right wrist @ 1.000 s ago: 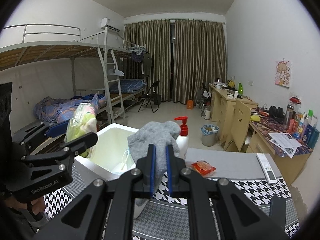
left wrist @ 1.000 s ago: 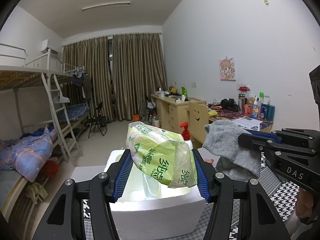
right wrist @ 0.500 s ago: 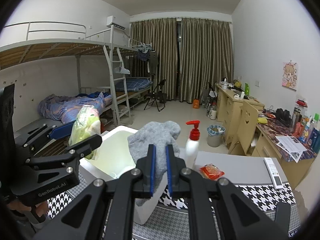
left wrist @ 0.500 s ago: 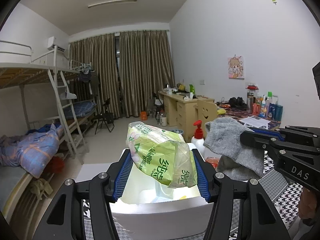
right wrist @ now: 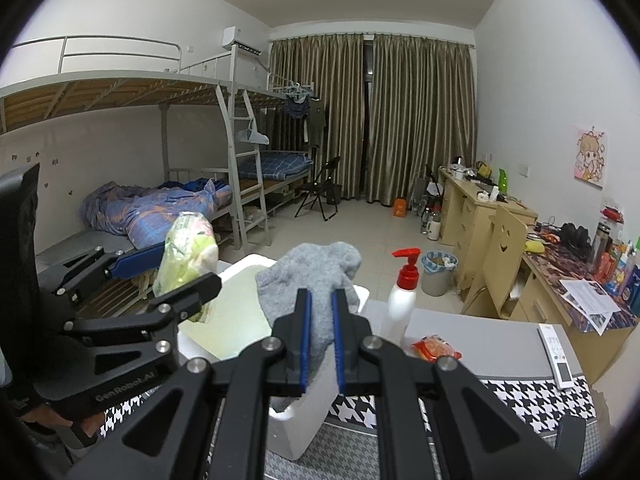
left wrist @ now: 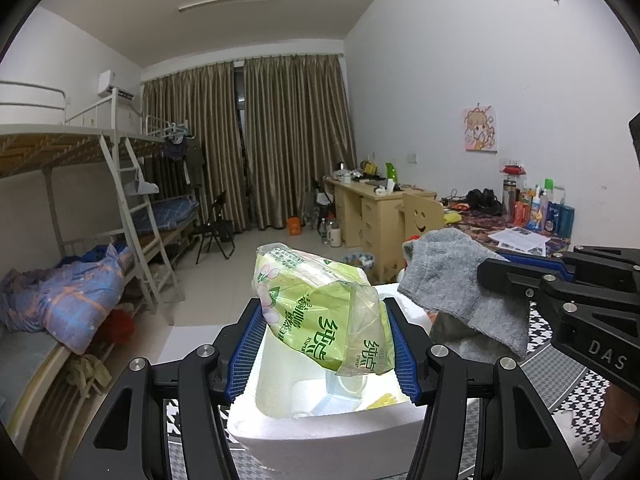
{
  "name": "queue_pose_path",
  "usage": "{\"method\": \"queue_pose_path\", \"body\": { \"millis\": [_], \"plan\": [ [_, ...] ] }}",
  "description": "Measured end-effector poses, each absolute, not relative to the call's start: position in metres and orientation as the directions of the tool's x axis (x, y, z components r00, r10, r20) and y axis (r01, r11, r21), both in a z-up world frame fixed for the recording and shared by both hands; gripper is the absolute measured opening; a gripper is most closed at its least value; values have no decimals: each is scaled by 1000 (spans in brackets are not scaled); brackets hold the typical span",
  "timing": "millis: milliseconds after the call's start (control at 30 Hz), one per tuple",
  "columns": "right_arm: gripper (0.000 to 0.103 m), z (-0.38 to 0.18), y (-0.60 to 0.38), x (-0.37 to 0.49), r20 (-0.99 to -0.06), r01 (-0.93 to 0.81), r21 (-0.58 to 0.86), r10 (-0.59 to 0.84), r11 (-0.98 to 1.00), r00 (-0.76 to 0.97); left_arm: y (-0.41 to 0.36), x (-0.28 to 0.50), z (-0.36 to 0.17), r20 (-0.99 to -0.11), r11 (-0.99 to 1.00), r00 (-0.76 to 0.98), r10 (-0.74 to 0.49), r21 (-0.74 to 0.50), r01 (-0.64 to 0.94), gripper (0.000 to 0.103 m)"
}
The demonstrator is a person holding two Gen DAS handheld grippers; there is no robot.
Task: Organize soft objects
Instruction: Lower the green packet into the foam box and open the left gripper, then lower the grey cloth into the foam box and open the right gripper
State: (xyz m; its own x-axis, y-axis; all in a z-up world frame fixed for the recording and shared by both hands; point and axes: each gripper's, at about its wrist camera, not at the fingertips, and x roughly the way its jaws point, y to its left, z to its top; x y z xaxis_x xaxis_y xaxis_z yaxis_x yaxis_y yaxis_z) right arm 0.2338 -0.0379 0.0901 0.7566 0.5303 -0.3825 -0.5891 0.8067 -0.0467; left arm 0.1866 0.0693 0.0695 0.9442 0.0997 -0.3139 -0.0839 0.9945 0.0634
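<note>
My left gripper [left wrist: 324, 344] is shut on a green tissue pack [left wrist: 320, 312] and holds it above the open white foam box [left wrist: 328, 440]. The pack also shows in the right wrist view [right wrist: 186, 256], with the left gripper [right wrist: 168, 276] over the box's left side. My right gripper [right wrist: 319, 336] is shut on a grey sock [right wrist: 312, 276] that hangs over the foam box [right wrist: 300, 432] near its right wall. In the left wrist view the sock [left wrist: 460, 292] and right gripper [left wrist: 520, 276] are just right of the pack.
The box stands on a houndstooth cloth [right wrist: 536, 400] on a grey table. A white pump bottle with a red top [right wrist: 402, 296], a red snack packet [right wrist: 436, 348] and a remote [right wrist: 556, 354] lie behind. Some items lie inside the box [left wrist: 348, 392].
Both grippers have moved slightly forward and up over the box with their loads. The pump bottle has shifted right relative to the sock.
</note>
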Motion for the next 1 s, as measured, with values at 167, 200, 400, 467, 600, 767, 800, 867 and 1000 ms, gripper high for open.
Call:
{"method": "queue_pose_path", "body": {
  "millis": [167,200,400,467,600,767,800,867,1000],
  "plan": [
    [13,90,-34,237,-388,-590,-48,529,806,755,75,194,67,-325,995,941,91,59,-76,60],
    [13,89,-34,237,-389,-590,-50,528,806,754,77,197,66,-330,995,939,92,58,-77,60],
    [13,89,-32,236,-388,-588,-55,525,807,757,85,208,59,-355,996,931,87,40,-78,60],
    [13,88,-31,236,-391,-588,-56,524,807,757,86,210,58,-359,997,930,76,35,-68,62],
    [13,87,-28,237,-395,-587,-60,520,808,757,89,212,56,-359,997,930,82,44,-71,78],
    [13,88,-27,238,-395,-582,-59,517,811,759,93,210,56,-352,995,931,93,49,-81,89],
    [13,88,-26,238,-396,-583,-58,518,810,758,94,208,56,-347,995,932,100,49,-89,90],
    [13,89,-23,237,-398,-586,-59,519,808,756,96,206,58,-344,995,933,103,46,-93,93],
    [13,90,-19,236,-397,-591,-64,523,804,754,99,199,62,-324,992,938,122,41,-115,98]
  ]
}}
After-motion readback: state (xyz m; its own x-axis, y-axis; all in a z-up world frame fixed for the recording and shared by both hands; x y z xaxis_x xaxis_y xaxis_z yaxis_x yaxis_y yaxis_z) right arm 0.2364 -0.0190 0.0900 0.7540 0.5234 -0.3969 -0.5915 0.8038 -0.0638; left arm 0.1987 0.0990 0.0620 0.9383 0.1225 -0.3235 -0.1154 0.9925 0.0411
